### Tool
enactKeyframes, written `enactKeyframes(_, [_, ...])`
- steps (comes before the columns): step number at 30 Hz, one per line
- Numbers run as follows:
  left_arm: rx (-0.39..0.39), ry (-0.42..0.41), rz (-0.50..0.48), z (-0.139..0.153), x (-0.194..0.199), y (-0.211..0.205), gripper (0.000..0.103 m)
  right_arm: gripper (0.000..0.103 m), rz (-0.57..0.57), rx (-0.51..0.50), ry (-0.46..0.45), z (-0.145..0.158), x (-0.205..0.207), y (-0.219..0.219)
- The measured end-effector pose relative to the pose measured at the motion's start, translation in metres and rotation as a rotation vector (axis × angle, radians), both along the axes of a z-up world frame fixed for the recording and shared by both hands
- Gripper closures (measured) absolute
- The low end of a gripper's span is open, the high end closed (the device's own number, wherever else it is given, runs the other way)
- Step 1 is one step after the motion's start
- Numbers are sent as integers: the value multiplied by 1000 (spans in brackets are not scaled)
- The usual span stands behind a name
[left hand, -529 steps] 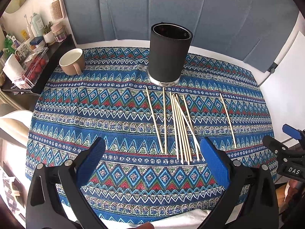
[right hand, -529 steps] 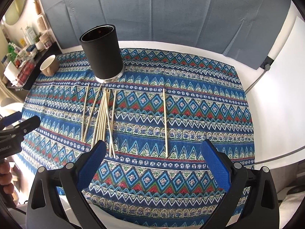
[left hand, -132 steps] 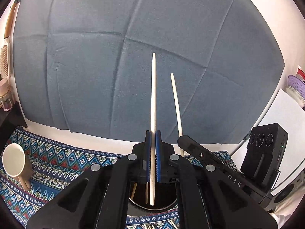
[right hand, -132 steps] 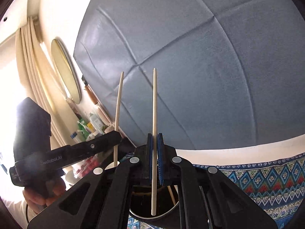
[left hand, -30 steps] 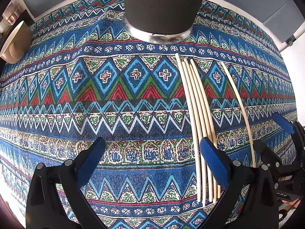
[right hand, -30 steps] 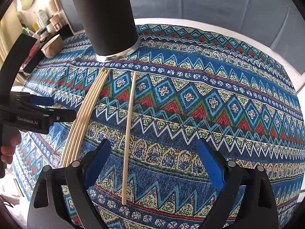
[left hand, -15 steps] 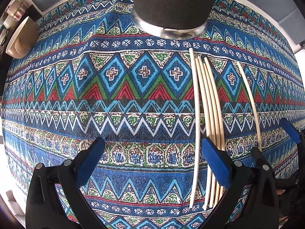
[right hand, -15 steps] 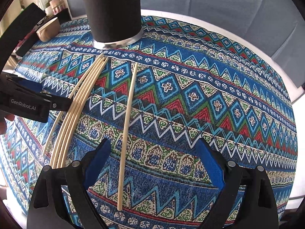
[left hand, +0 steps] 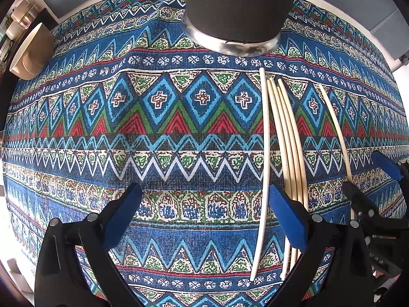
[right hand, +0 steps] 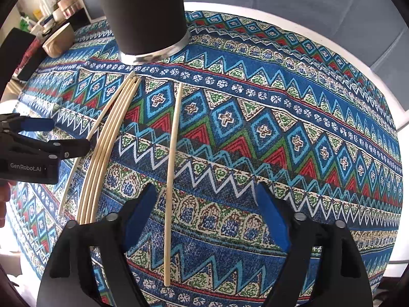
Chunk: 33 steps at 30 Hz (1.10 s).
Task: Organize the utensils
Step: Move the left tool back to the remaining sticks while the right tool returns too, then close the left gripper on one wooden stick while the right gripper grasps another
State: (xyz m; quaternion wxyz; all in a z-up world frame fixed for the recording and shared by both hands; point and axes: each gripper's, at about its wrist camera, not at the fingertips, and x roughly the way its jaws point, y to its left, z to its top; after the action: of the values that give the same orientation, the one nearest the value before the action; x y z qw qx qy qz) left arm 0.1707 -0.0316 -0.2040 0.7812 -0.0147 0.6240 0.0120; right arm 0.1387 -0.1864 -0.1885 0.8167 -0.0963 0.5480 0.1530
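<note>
both wrist views look steeply down, close, sharing the tablecloth (left hand: 179,138).

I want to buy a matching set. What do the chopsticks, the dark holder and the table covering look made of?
Chopsticks: likely bamboo or pale wood, matte and unvarnished.
Holder: matte black sleeve, perhaps rubber or fabric, over a shiny metal base ring.
Tablecloth: woven fabric with a printed geometric pattern; the weave grid shows.

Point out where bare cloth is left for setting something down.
Free: the tablecloth between the cup and the lone pale chopstick, and right of the single chopstick. Crowded: the chopstick bundle below the black holder.
</note>
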Motion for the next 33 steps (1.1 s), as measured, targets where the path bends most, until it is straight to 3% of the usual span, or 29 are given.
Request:
enactKeyframes(3, [3,-17,-17,3,-5,9,19,83,-28,12,-4,4,3,-15])
enactKeyframes(5, [3,-33,-18,7,-10,16,30,94,-35,26,1,5,6,-26])
enactKeyframes(7, [4,-45,-15,11,-13,28,46,96,-50,46,5,4,8,-33])
enactKeyframes(9, [1,-50,-10,15,-16,42,72,98,-53,46,0,4,7,-35])
enactKeyframes(11, [-14,-51,2,16,-18,57,86,98,-49,37,-6,4,6,-37])
enactKeyframes(14, [-45,-54,27,16,-20,76,96,98,-70,56,2,4,6,-42])
enactKeyframes(20, [-44,-70,83,18,-36,100,98,98,-142,169,61,4,12,-58])
enactKeyframes(24, [-115,-39,155,19,-56,133,98,98,-227,271,119,3,17,-75])
enactKeyframes(28, [-81,-55,137,28,-65,153,98,98,-246,308,108,12,15,-83])
enactKeyframes(33, [-105,-89,148,56,-66,182,98,98,-262,400,85,33,19,-92])
